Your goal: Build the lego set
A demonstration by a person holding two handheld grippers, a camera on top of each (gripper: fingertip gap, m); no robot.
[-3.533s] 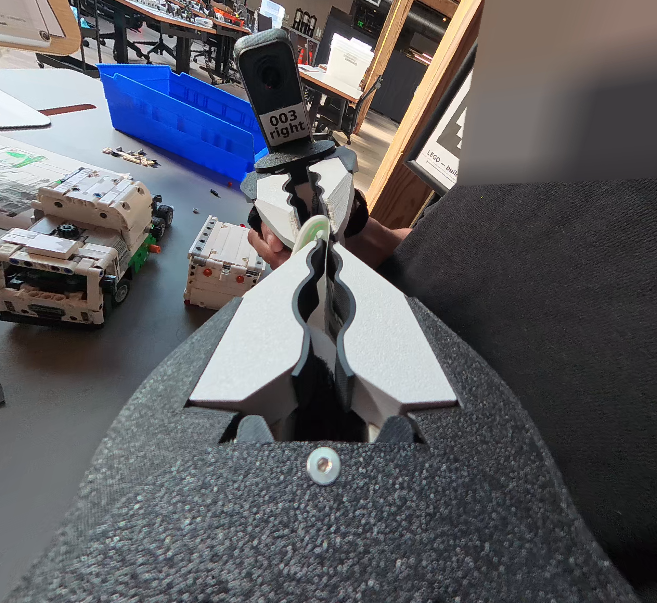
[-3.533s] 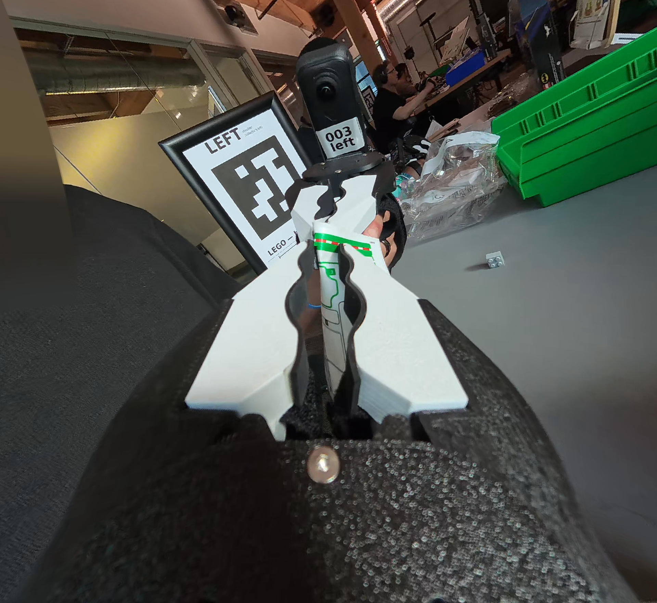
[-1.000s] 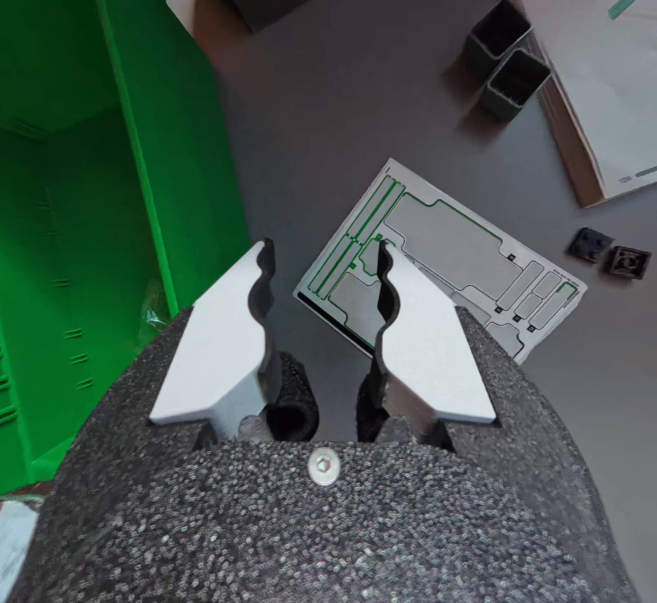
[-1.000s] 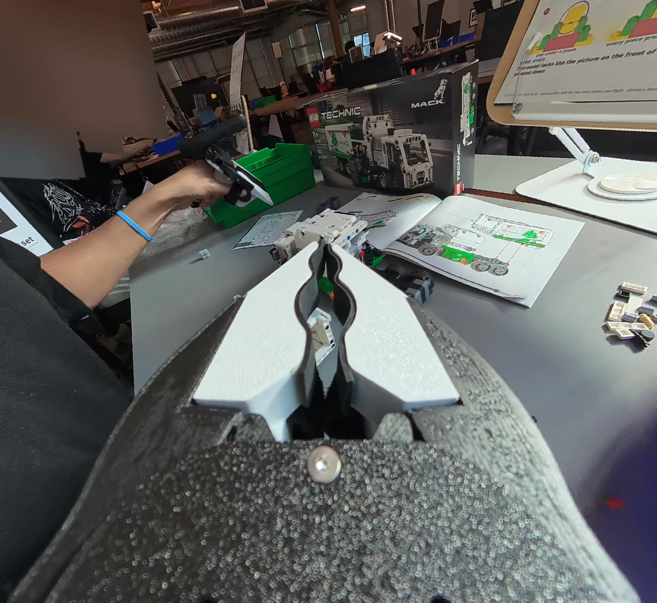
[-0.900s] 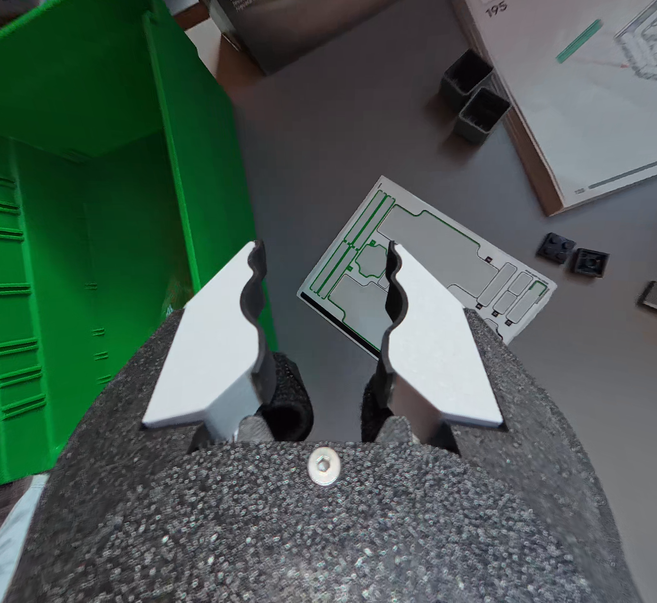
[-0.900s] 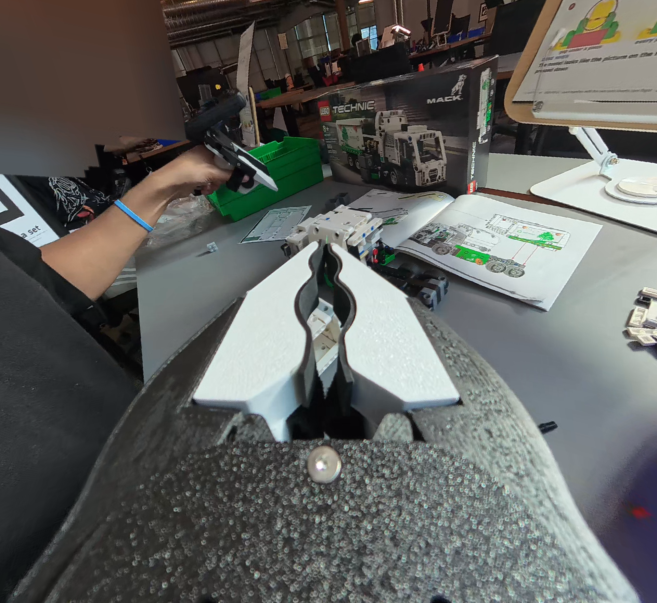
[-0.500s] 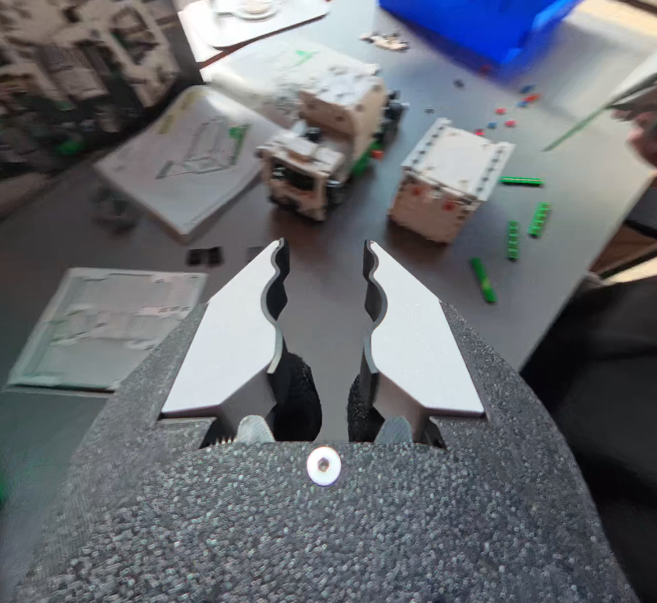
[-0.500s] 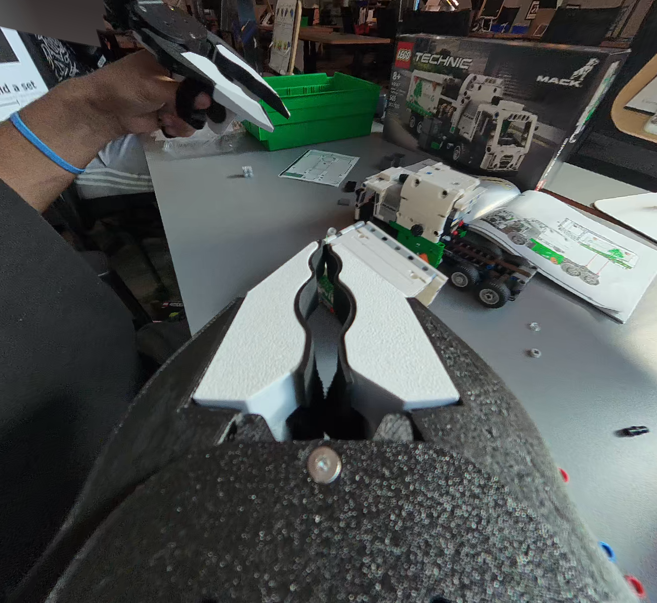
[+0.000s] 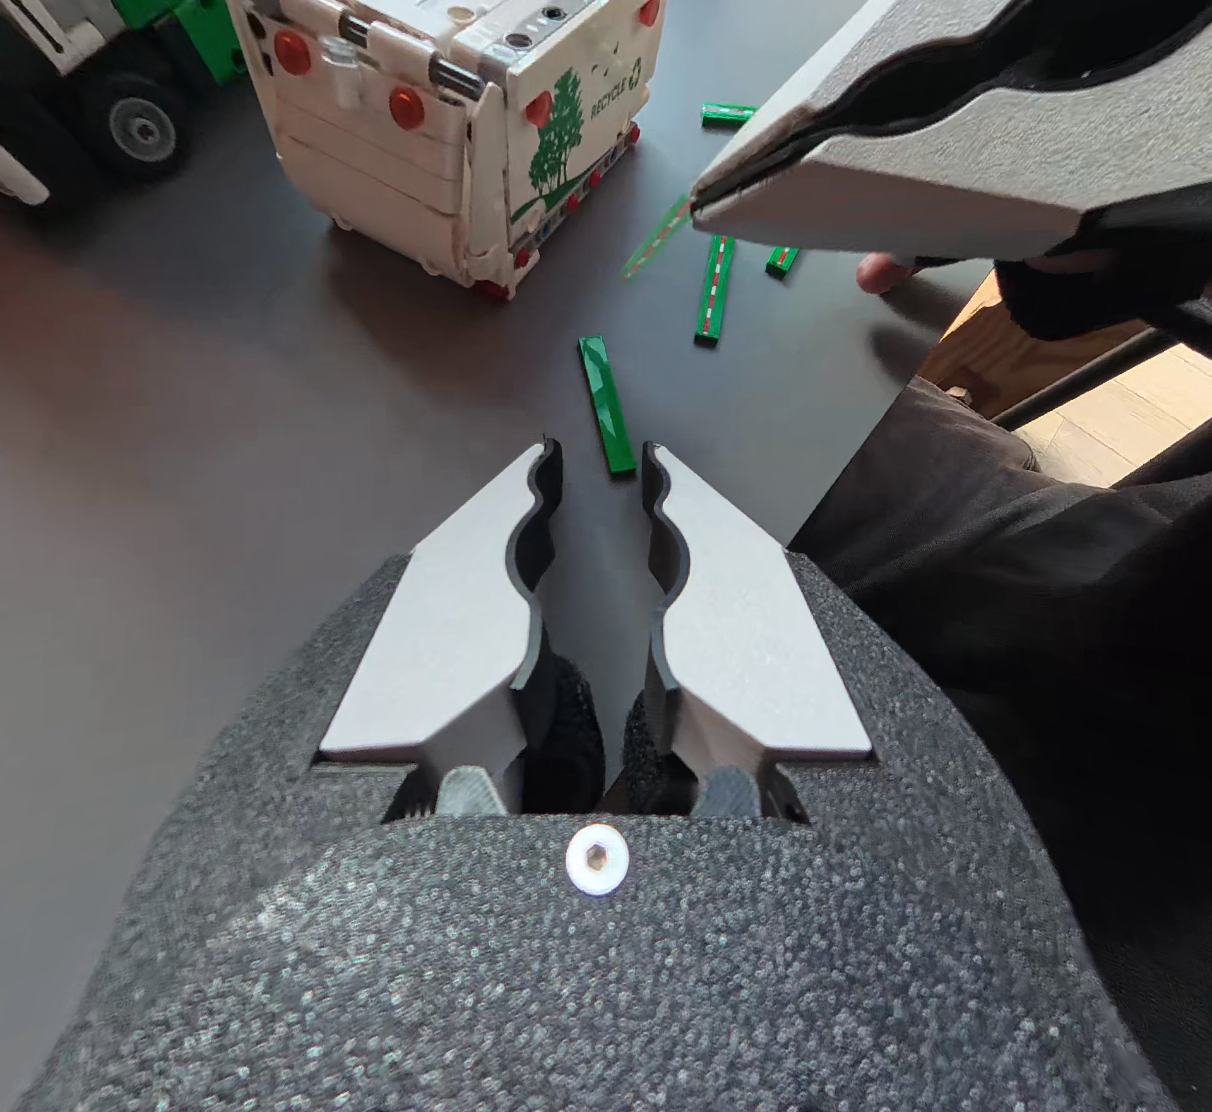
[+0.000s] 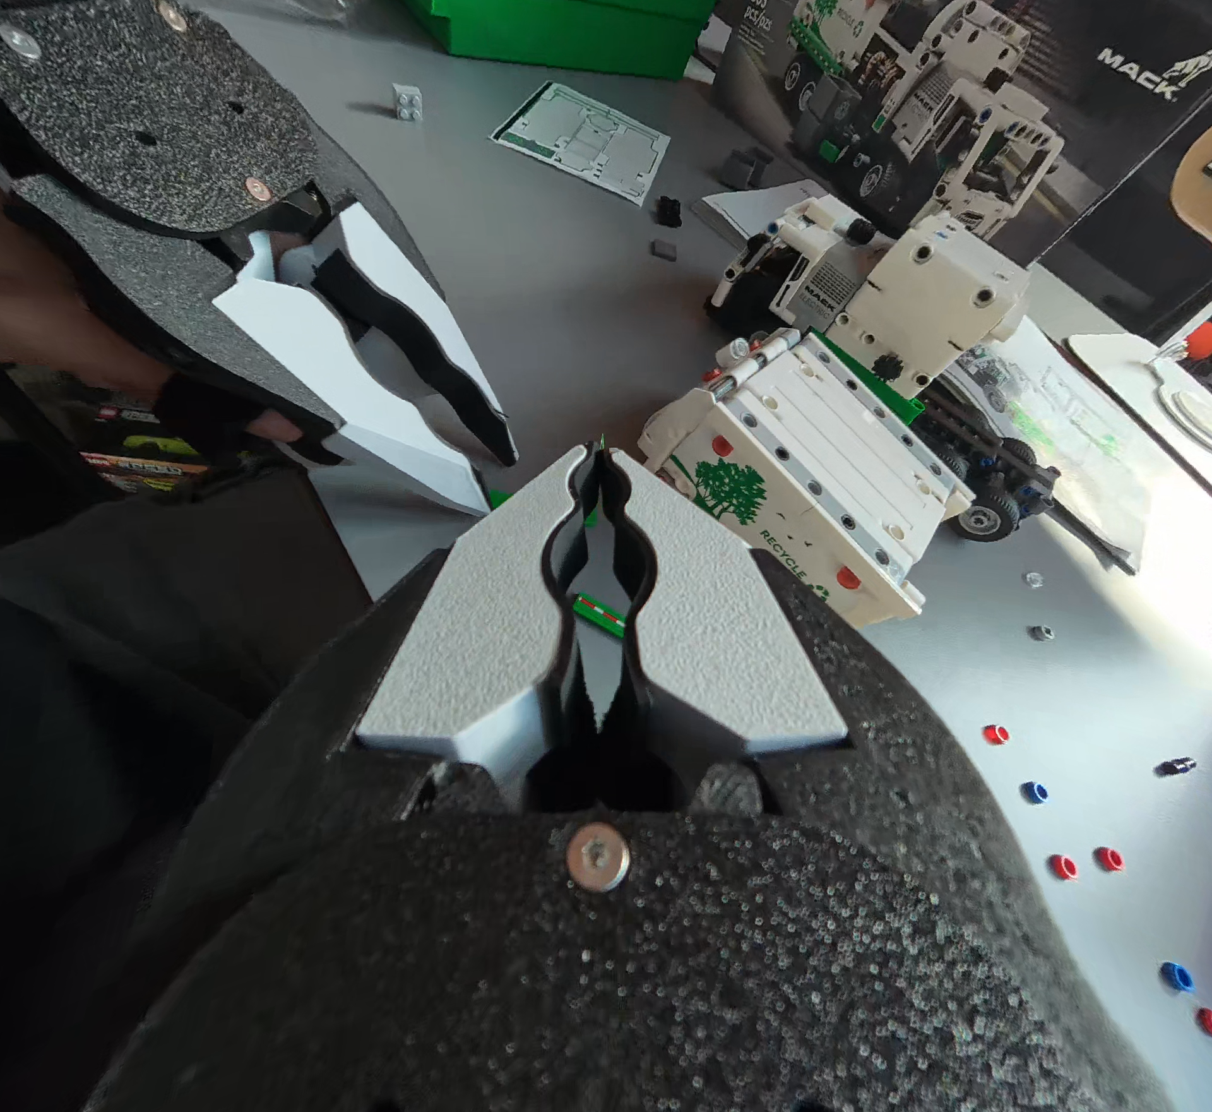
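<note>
The left gripper (image 9: 600, 457) hangs low over the grey desk (image 9: 229, 424) with its jaws parted and holding nothing, a plain green tile (image 9: 607, 406) lying on the desk just beyond the tips. The right gripper (image 10: 600, 457) has its jaws pressed together on what looks like a thin green sticker strip (image 9: 656, 237) with red and white marks, though it is blurred. Beyond them the white garbage-truck body (image 9: 446, 90) with its tree print sits on the desk beside the truck chassis (image 10: 872, 306), with striped green tiles (image 9: 715, 293) and small red and blue pins (image 10: 1062, 864) scattered nearby.
</note>
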